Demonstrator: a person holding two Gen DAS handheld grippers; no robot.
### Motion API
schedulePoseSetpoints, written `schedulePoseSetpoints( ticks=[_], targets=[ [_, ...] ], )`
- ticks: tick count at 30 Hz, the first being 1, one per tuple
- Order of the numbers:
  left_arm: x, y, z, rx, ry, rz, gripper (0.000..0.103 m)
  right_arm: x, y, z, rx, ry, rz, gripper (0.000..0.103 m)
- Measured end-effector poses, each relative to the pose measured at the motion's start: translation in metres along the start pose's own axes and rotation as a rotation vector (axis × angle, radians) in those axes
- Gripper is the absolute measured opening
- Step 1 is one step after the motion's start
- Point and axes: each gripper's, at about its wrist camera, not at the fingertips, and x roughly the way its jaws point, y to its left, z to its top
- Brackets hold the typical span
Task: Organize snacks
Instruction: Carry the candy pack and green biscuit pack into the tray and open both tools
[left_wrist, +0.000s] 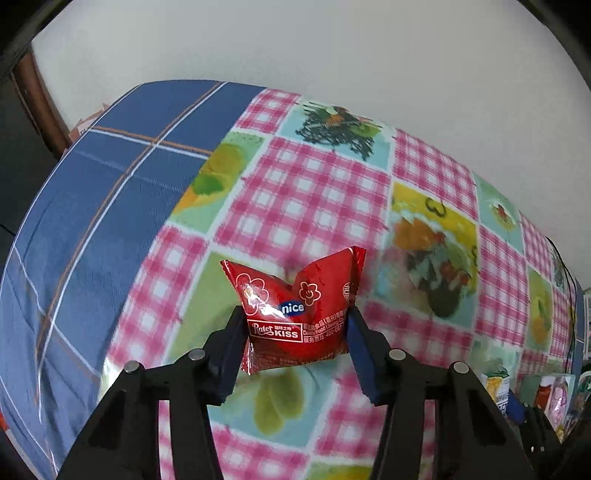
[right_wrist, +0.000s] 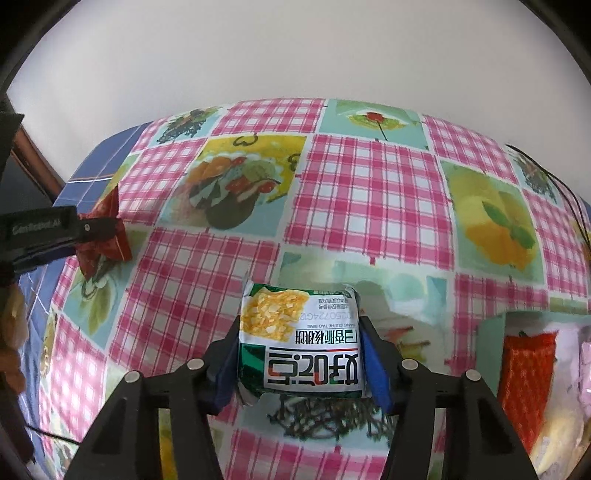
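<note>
- Red snack packet (left_wrist: 295, 314) is pinched by the left gripper (left_wrist: 295, 325), fingers narrowed onto its sides, near the bench's (left_wrist: 314, 192) blue-cloth edge.
- Green-white snack pack (right_wrist: 301, 343) sits mid-bench, squeezed by the right gripper (right_wrist: 300, 350), probably ready for sorting.
</note>
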Motion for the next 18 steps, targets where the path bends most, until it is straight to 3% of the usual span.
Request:
schedulePoseSetpoints(
  ticks=[10, 18],
  targets=[
    [-0.045, -0.033, -0.056, -0.071, 0.004, -0.064, 0.054, -0.056, -0.015, -0.022, 0.023, 0.014, -0.022, 0.061],
    [-0.078, -0.073, -0.11, -0.086, -0.015, -0.165, 0.054, -0.106, -0.043, -0.041, 0.083, -0.004, -0.026, 0.061]
  ],
)
